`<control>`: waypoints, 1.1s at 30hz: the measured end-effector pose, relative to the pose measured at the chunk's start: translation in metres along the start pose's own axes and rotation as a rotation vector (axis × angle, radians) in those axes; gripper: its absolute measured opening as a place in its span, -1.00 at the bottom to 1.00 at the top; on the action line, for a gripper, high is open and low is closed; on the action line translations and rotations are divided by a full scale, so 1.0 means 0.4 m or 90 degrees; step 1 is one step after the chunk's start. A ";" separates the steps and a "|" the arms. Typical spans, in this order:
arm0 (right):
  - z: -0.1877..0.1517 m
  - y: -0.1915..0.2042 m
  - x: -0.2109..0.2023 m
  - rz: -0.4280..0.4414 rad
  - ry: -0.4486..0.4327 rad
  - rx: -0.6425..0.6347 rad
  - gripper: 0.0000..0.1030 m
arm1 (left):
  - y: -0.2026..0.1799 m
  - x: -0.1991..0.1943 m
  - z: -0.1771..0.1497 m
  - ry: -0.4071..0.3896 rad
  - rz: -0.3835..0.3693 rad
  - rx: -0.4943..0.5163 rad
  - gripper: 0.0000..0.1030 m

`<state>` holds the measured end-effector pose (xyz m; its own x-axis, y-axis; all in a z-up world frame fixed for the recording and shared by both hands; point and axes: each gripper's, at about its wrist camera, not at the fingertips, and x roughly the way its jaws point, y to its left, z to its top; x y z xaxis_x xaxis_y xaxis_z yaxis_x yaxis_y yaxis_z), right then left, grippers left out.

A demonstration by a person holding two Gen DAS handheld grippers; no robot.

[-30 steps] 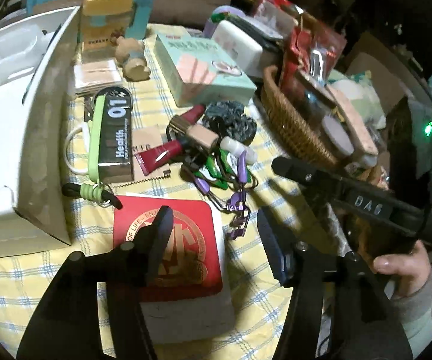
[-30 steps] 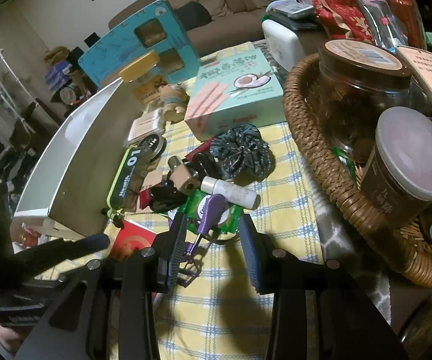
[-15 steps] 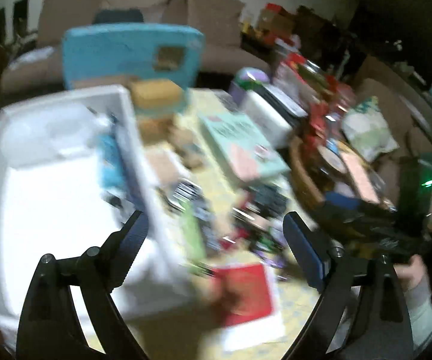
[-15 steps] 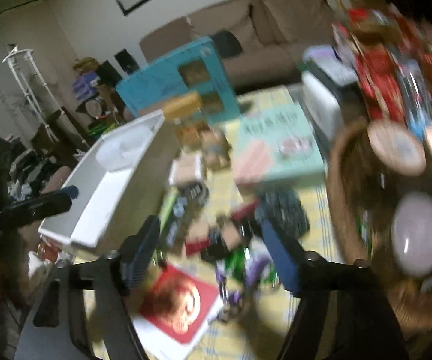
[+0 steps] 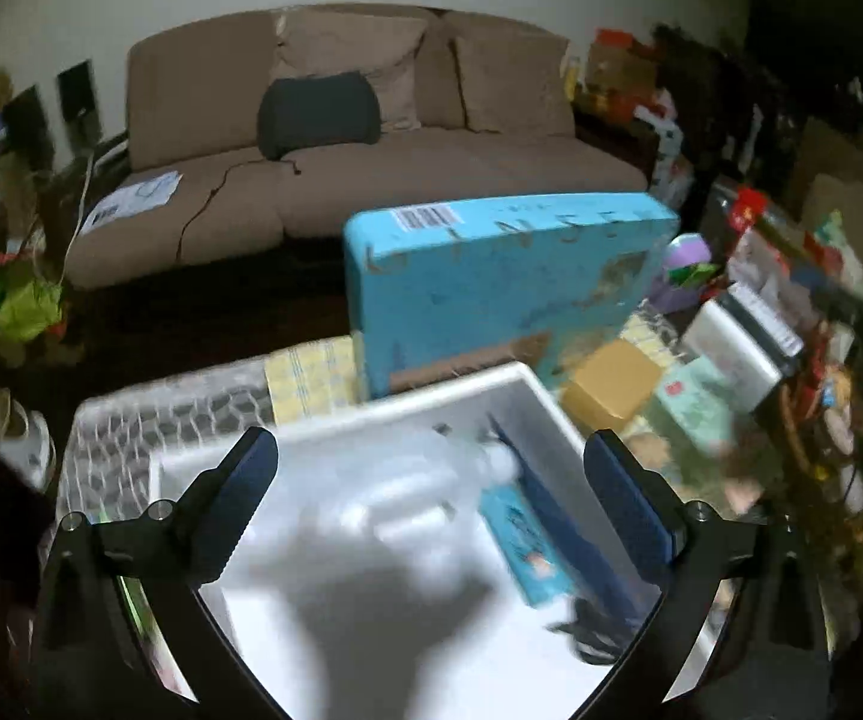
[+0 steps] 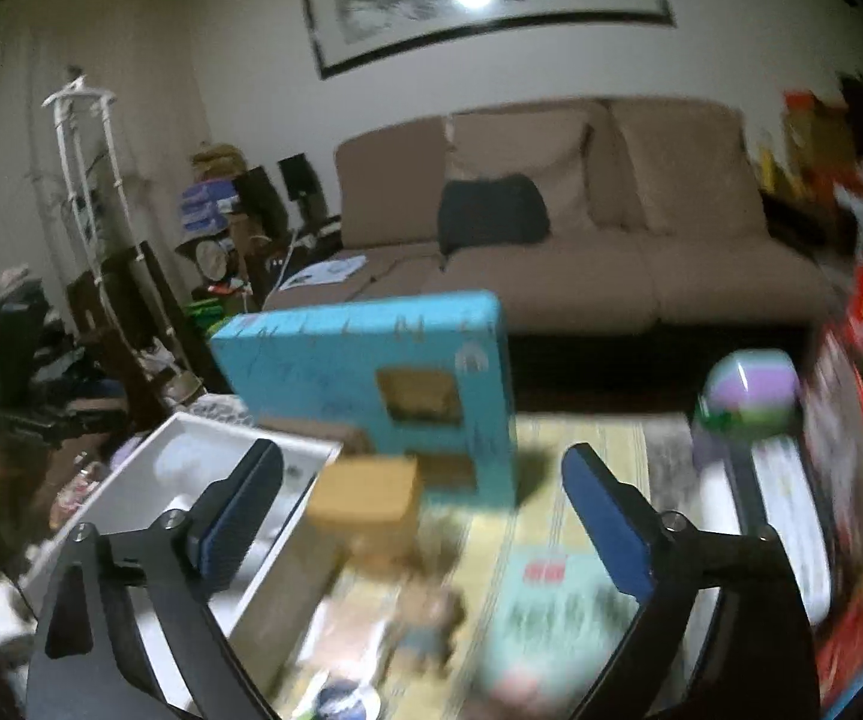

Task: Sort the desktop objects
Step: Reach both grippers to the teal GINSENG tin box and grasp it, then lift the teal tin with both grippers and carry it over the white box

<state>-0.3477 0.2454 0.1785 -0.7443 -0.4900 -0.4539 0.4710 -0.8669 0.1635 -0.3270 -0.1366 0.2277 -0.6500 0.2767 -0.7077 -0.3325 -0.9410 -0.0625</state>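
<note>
Left gripper (image 5: 431,492): jaws spread wide after just opening, nothing between them; it hangs over the white rectangular bin (image 5: 335,420), likely because that is where sorted items go.
Right gripper (image 6: 422,516): jaws just opened wide, empty, raised above the yellow checked tablecloth (image 6: 581,438).
Bin contents: a small teal packet (image 5: 521,546) and a dark tangled item (image 5: 593,636) lie along its right wall; blur hides the rest.
Unsorted things: tan cardboard box (image 6: 365,492) just right of the bin, mint green flat box (image 6: 551,618) near right.
Backdrop: tall turquoise carton (image 5: 503,288) stands upright at the far edge, beyond it a brown sofa (image 5: 347,144).
</note>
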 end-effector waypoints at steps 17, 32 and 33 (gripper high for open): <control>0.038 -0.037 0.305 0.078 -0.038 -0.295 0.99 | 0.009 0.285 0.108 0.015 0.014 0.195 0.99; 0.029 -0.112 0.466 0.169 0.078 -0.262 0.64 | -0.030 0.403 0.145 0.028 -0.082 0.226 0.92; 0.028 -0.122 0.460 0.178 0.078 -0.246 0.61 | -0.029 0.407 0.149 0.024 -0.084 0.213 0.95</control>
<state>-0.5130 0.1966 0.0969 -0.5137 -0.6647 -0.5425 0.8036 -0.5942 -0.0328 -0.4696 -0.0689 0.1555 -0.5629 0.3790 -0.7345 -0.6217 -0.7798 0.0741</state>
